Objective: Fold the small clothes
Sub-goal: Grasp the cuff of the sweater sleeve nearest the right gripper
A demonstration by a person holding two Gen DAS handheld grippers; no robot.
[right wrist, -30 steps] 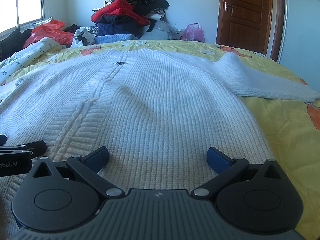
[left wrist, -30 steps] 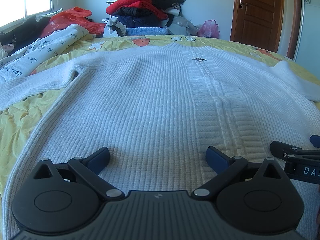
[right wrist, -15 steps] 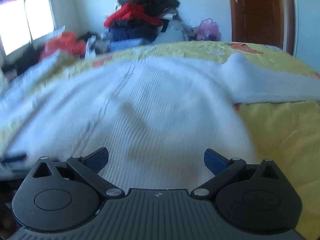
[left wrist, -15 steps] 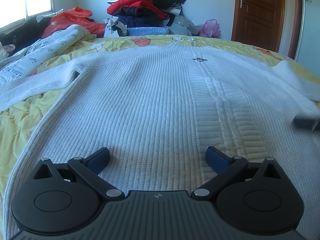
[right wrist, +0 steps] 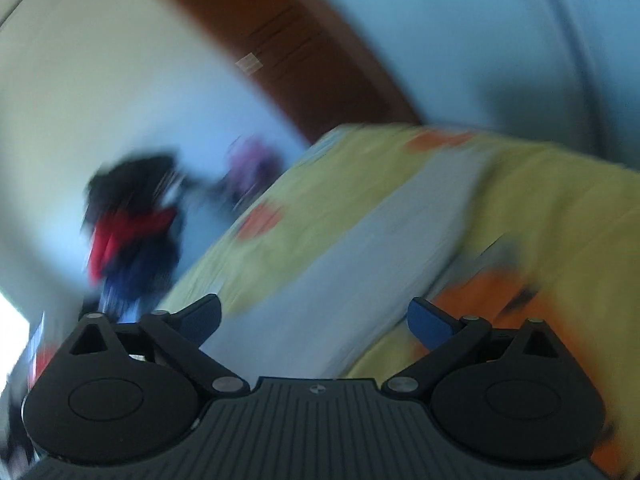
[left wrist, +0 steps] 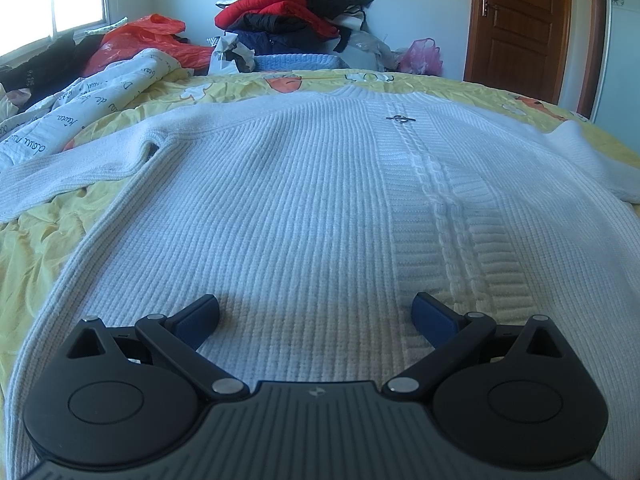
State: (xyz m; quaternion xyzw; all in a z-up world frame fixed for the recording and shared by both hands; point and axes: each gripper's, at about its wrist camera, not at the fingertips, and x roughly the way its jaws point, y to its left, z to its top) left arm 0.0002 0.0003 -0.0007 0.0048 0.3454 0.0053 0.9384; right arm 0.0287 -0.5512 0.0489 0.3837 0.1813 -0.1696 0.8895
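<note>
Sweater (left wrist: 304, 208) lies spread flat, front up, across the yellow bedsheet (left wrist: 48, 248), both sleeves out to the sides and no fold made in it yet. The left gripper (left wrist: 316, 312) hangs low over the hem, jaws wide apart and nothing caught between them. The right gripper (right wrist: 314, 316) is out over the sweater's right sleeve (right wrist: 360, 264), tipped hard over so the whole room looks slanted and smeared; its jaws are closing, yet they are well apart and the pads (right wrist: 430, 320) press on nothing. By my reckoning this is the reach for the first fold, the sleeve. Next the right gripper needs to level out, come down near the cuff, pinch the knit and carry it across the chest.
</note>
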